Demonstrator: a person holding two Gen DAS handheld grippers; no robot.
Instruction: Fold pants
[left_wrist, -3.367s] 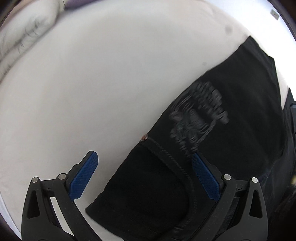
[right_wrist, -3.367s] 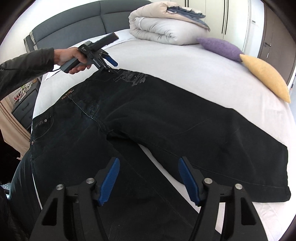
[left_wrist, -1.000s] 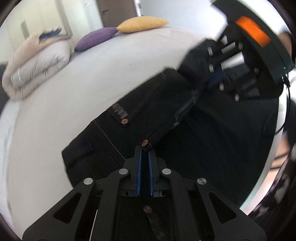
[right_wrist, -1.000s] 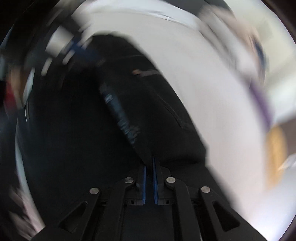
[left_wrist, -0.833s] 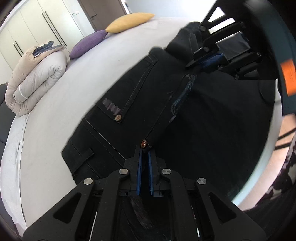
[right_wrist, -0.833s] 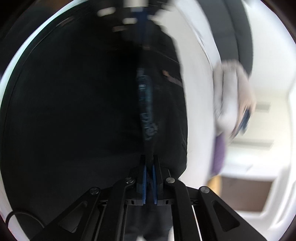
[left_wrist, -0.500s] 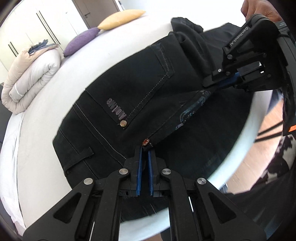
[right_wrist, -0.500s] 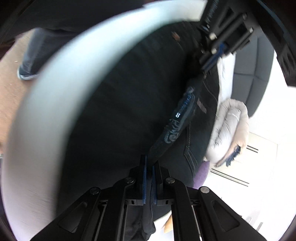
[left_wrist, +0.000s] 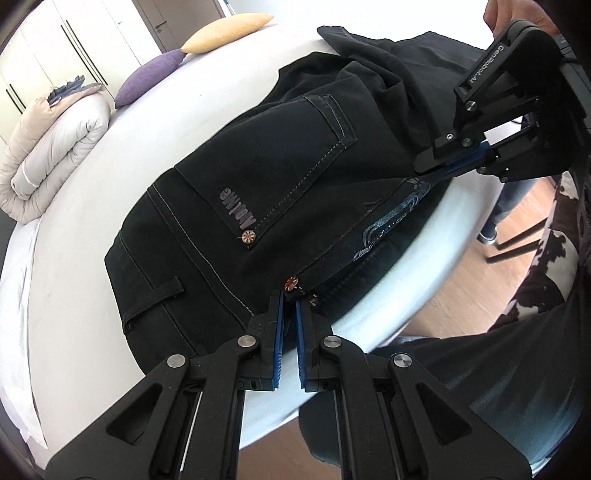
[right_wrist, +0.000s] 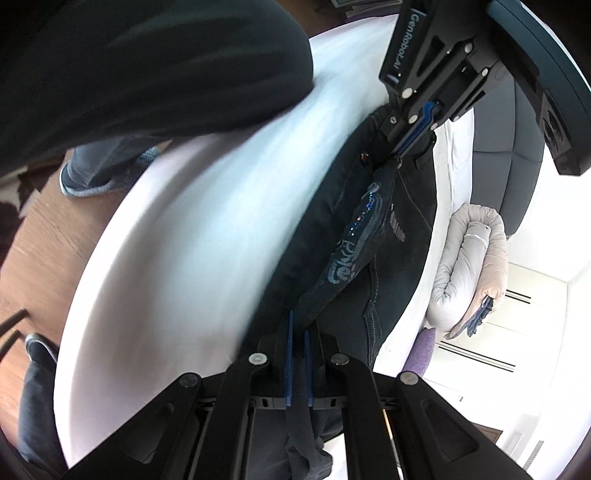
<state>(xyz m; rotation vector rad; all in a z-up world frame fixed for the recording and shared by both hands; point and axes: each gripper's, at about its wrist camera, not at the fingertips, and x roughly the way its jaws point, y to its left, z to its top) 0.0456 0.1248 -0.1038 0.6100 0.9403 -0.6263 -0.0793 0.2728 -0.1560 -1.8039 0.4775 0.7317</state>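
1. The black pants (left_wrist: 280, 177) lay on a white bed (left_wrist: 66, 280), near its edge, back pocket facing up, with the legs bunched in a loose heap toward the far side.
2. The left tongs (left_wrist: 289, 295) were pinched nearly together on the waistband, right beside a small copper rivet (left_wrist: 290, 282).
3. The right tongs (right_wrist: 298, 321) were likewise clamped on a strip of the same waist edge, the part bearing a pale printed design (right_wrist: 347, 254).
4. Between the two grips the waist edge ran taut, raised slightly off the mattress.
5. This looked like the first lengthwise fold: one half of the pants being laid over the other so the legs stack.
6. The fold seemed mostly over at the waist, but the legs were not yet aligned or flat.
7. The next move likely called for lowering both grips together onto the lower layer, matching the edges, then opening the tongs.
8. After that, the rumpled legs would probably need straightening.
9. A rolled duvet (left_wrist: 51, 144), a purple cushion (left_wrist: 147, 77) and a yellow cushion (left_wrist: 225, 29) sat well apart from the pants.
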